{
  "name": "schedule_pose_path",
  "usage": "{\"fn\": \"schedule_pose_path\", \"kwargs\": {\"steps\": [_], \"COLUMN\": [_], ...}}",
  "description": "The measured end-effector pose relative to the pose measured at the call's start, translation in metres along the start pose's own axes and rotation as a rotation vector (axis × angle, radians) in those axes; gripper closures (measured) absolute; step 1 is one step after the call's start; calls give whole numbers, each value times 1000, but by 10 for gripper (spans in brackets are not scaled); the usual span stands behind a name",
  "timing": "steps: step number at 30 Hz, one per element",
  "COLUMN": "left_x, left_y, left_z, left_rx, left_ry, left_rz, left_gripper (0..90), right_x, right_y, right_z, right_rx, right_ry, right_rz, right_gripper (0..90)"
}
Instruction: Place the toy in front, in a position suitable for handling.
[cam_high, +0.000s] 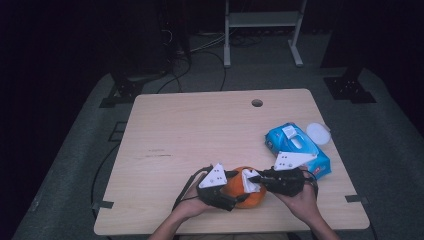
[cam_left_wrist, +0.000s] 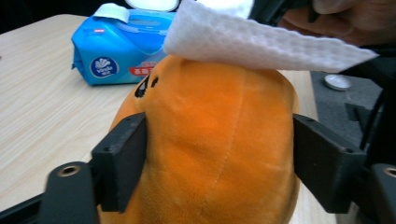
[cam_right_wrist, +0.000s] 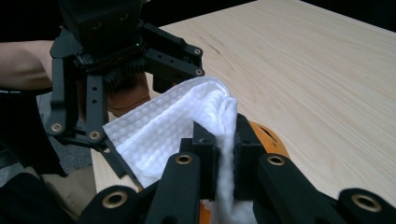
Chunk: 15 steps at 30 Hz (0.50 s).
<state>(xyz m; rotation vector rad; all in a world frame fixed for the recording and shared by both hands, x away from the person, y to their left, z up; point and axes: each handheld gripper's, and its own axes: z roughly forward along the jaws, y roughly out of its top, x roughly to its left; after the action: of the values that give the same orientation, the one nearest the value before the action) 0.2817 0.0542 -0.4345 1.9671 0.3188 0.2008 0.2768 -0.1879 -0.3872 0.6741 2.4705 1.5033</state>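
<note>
left tool (cam_high: 226, 186): black body, grey three-cornered top plate with dark dots | right tool (cam_high: 260, 179): black, same grey plate | jaws: flat black blocks on linkage arms, brass-ringed pivot screws | cables: black, trailing toward tabletop (cam_high: 200, 130) near edge | forearms: bare, no sleeves

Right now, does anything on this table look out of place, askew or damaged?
Nothing looks damaged or spilled. The blue wet-wipe pack lies askew near the table's right edge, flap open, with a round white lid loose beside it.
</note>
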Motion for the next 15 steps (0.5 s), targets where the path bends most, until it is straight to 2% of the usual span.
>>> {"fn": "schedule_pose_path", "kwargs": {"steps": [6,11,15], "left_x": [-3,-3,-6], "left_y": [1,0,0], "left_z": [4,1,3], "left_rx": [-4,-11,-6], "left_ry": [23,-21,-27], "left_rz": [-8,5,24], "left_gripper": [260,235,243], "right_x": [9,-4,-13], "right_y": [3,2,-4], "right_z": [6,-4,-10], "right_rx": [4,-7,-11], "right_ry": [19,-11,-31], "right_rz": [-23,-3,31], "right_gripper": [822,823,822]}}
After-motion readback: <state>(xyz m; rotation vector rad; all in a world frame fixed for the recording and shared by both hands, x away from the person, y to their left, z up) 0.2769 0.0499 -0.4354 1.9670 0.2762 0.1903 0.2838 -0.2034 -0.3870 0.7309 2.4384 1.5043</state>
